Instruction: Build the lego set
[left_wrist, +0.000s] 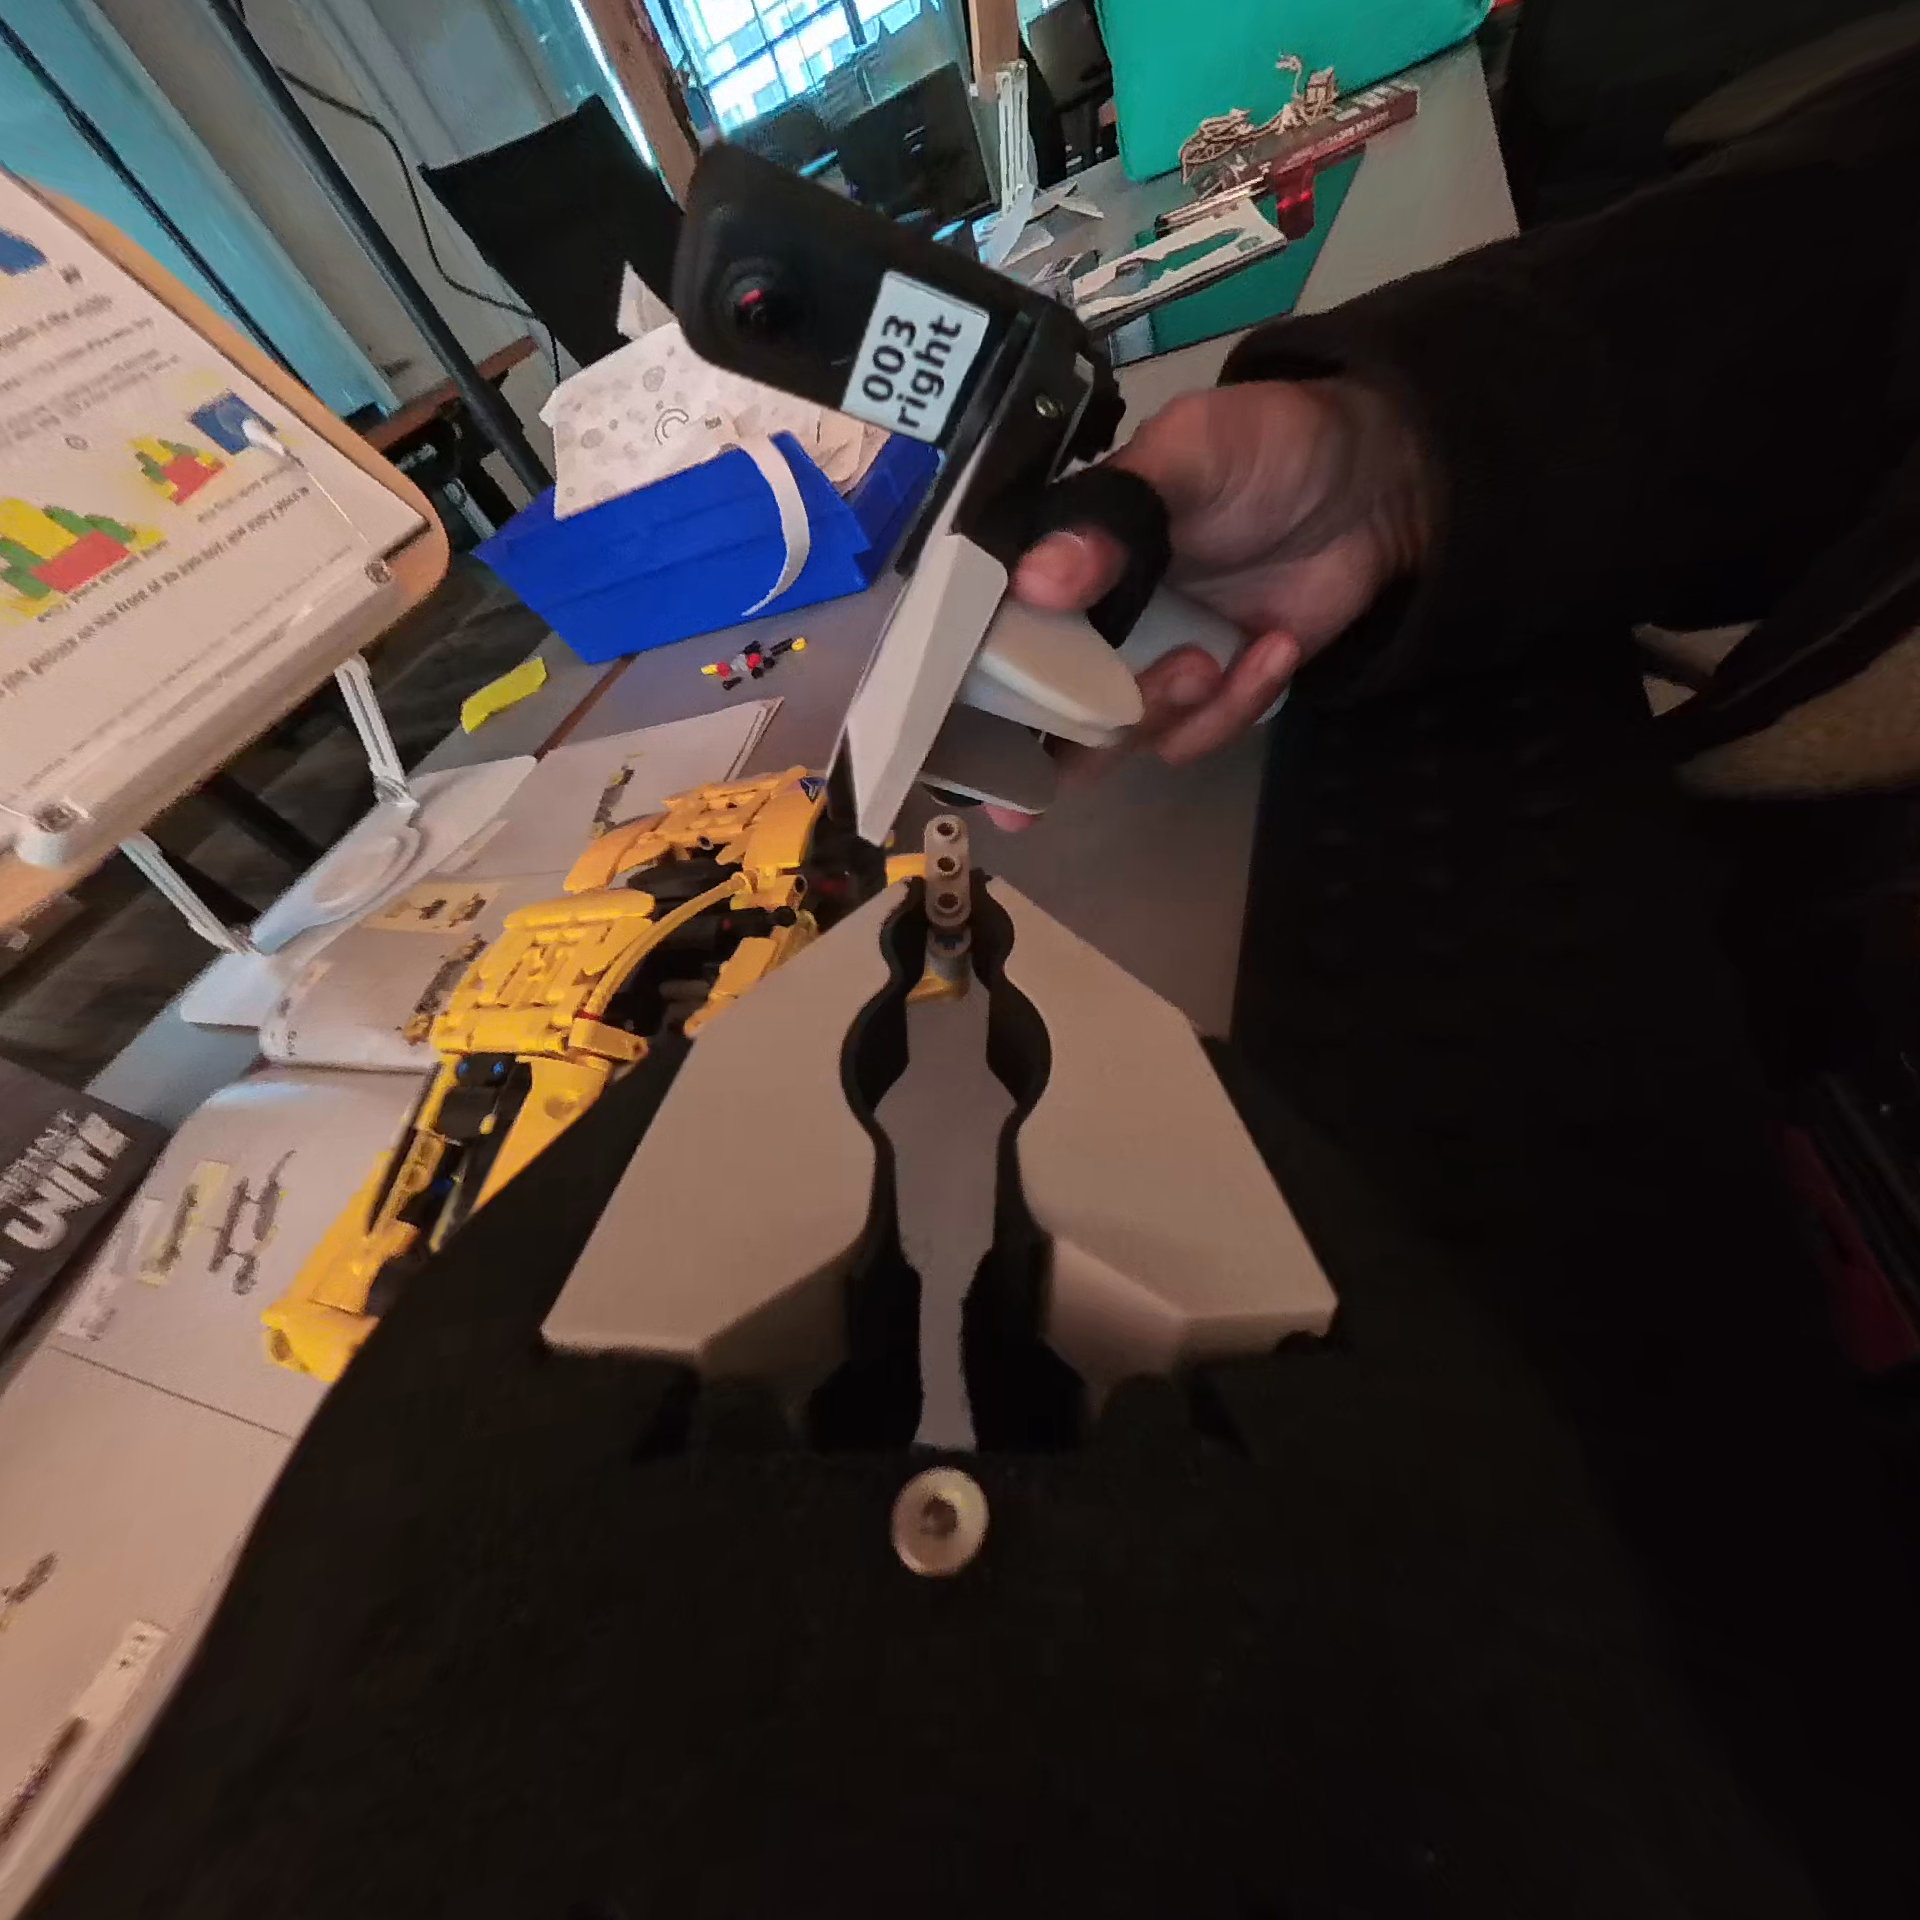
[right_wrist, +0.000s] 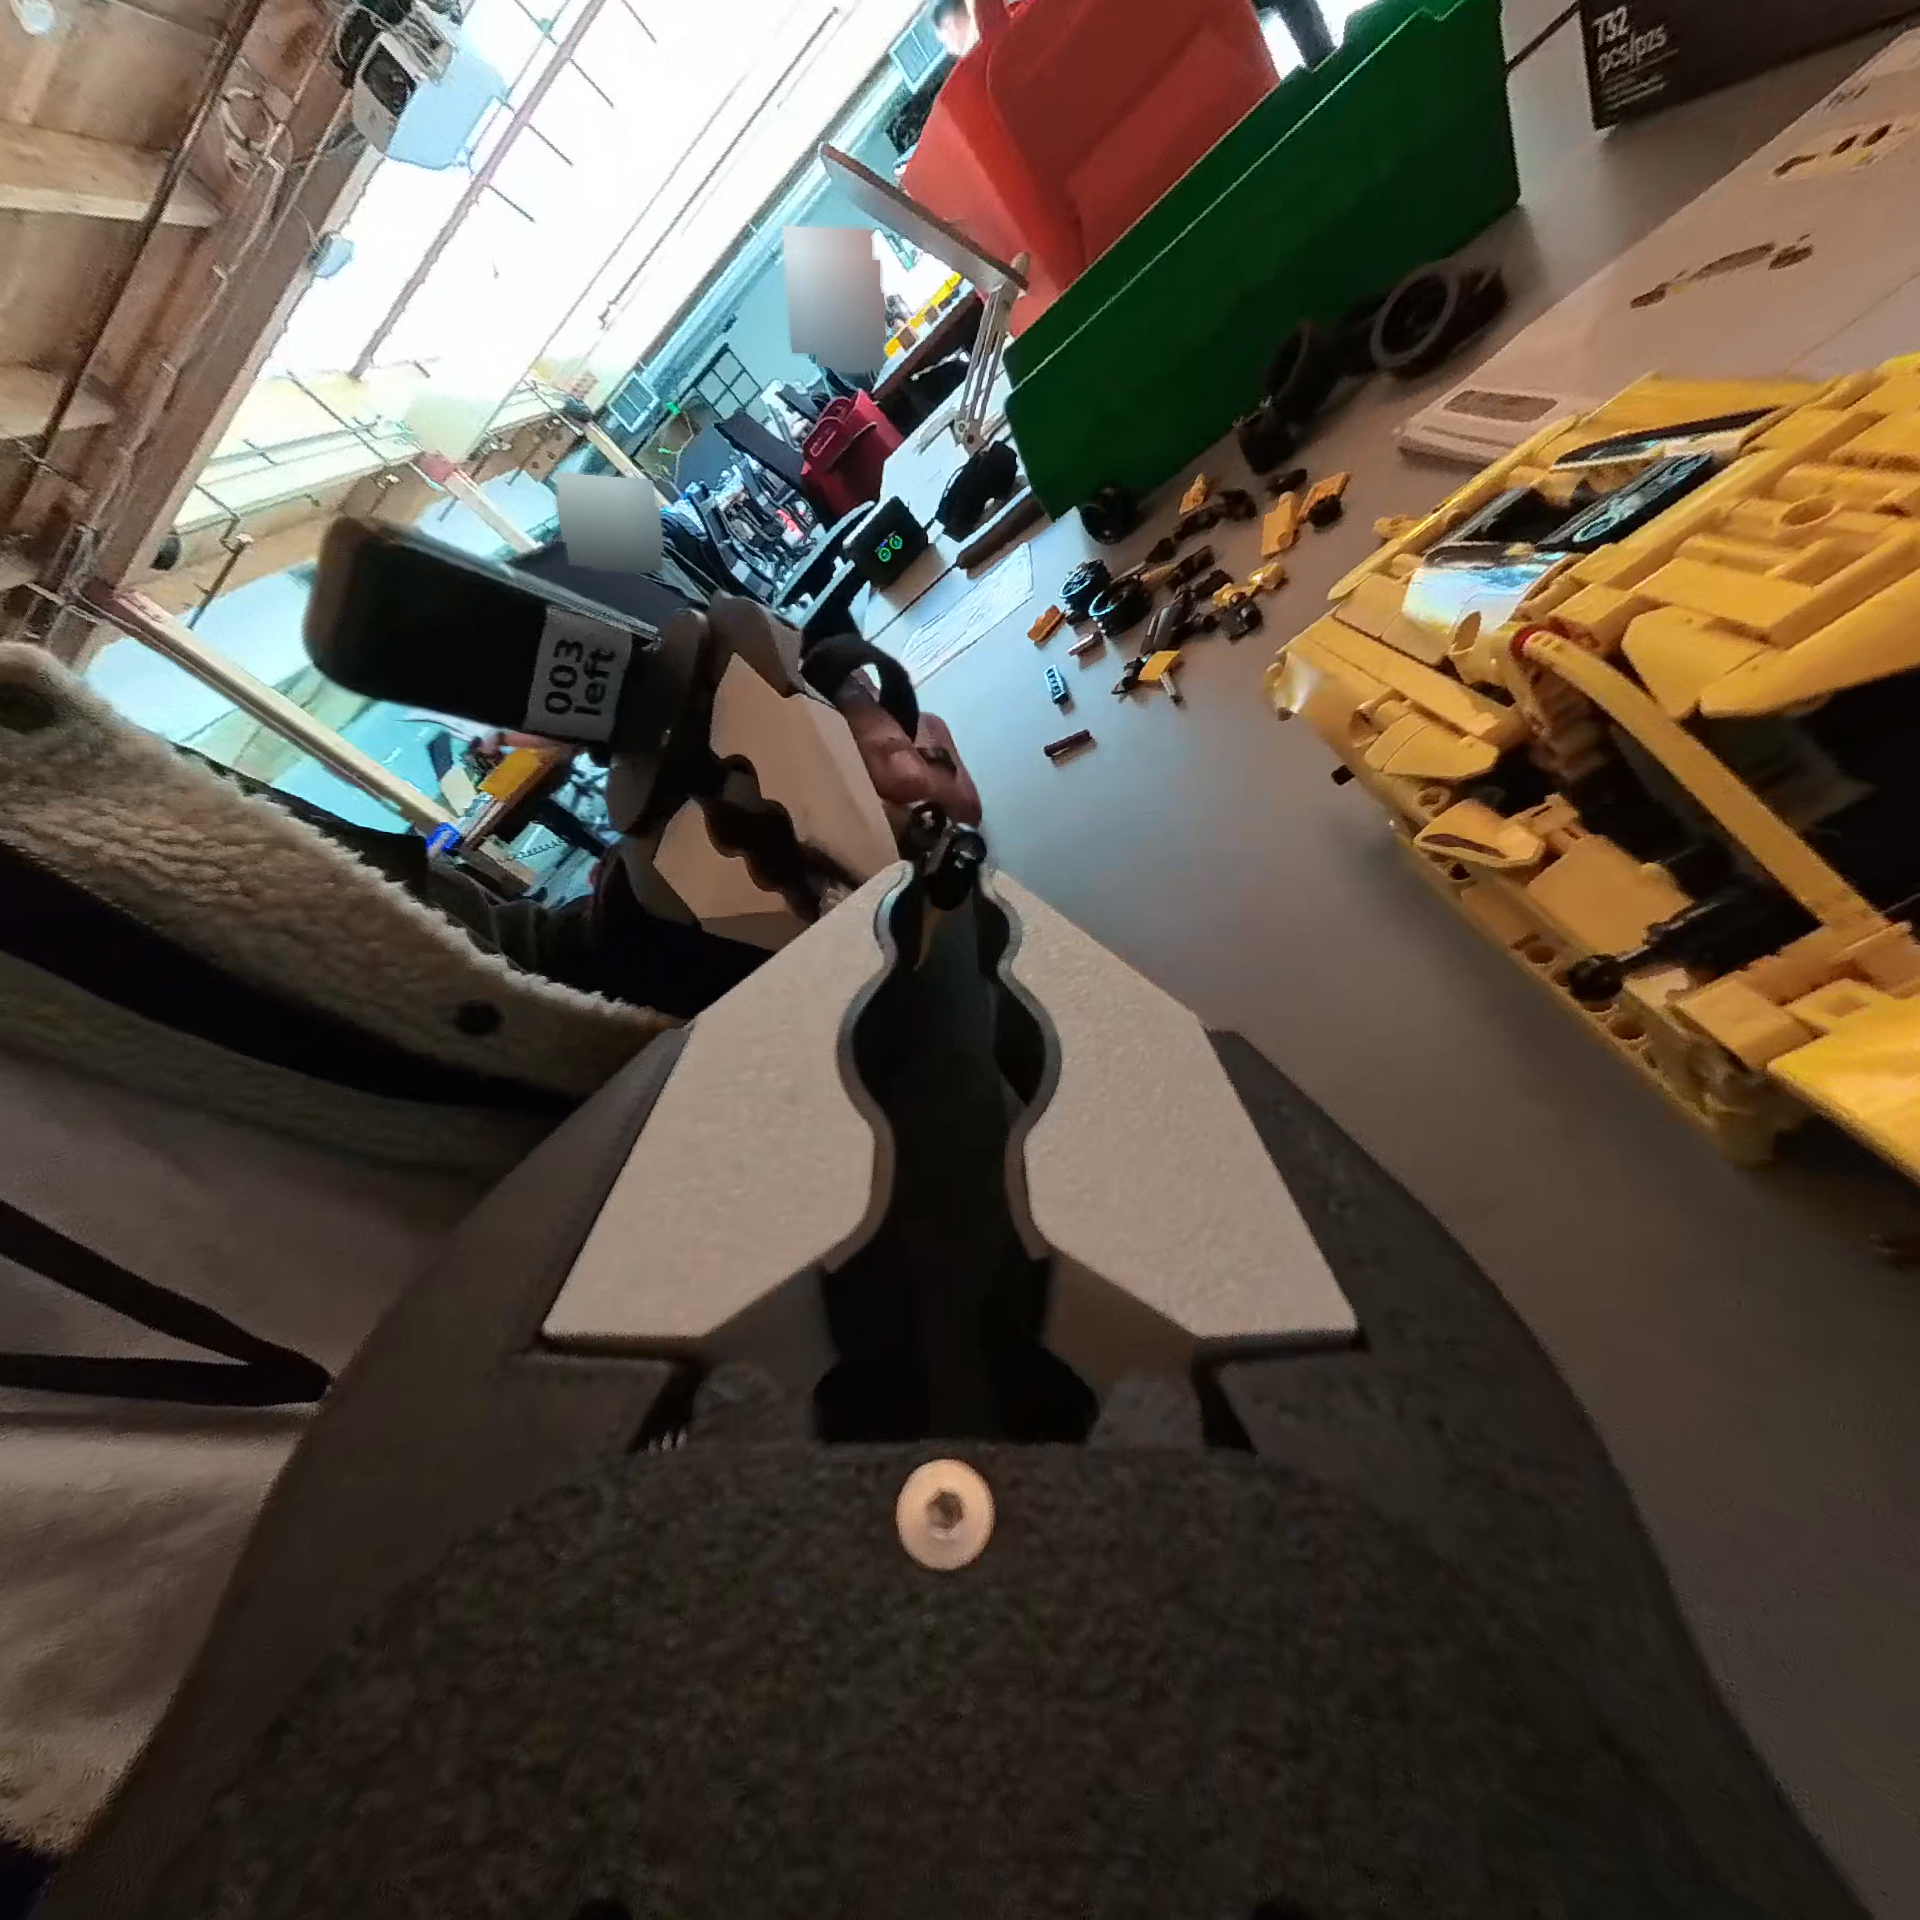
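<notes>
The yellow lego car (left_wrist: 561, 977) lies on the grey table, on open instruction booklets (left_wrist: 208, 1195). My left gripper (left_wrist: 945, 896) is shut on a small grey lego piece with holes (left_wrist: 945, 868) that sticks up past the fingertips, just right of the car. My right gripper (left_wrist: 868, 821), held by a hand, points down at the car's far end. In the right wrist view my right gripper (right_wrist: 940, 883) is shut on a small black lego piece (right_wrist: 948, 857). The left gripper (right_wrist: 748, 810) is just beyond it, and the car (right_wrist: 1621, 727) lies to the right.
A blue bin (left_wrist: 675, 551) with paper and a few small loose pieces (left_wrist: 753, 660) sit behind the car. An instruction board on a stand (left_wrist: 156, 468) is at the left. Loose lego parts (right_wrist: 1174, 603), black wheels (right_wrist: 1434, 301), a green bin (right_wrist: 1247, 312) and a dark box (right_wrist: 1652, 52) lie farther along the table. The grippers are tip to tip, or close to it.
</notes>
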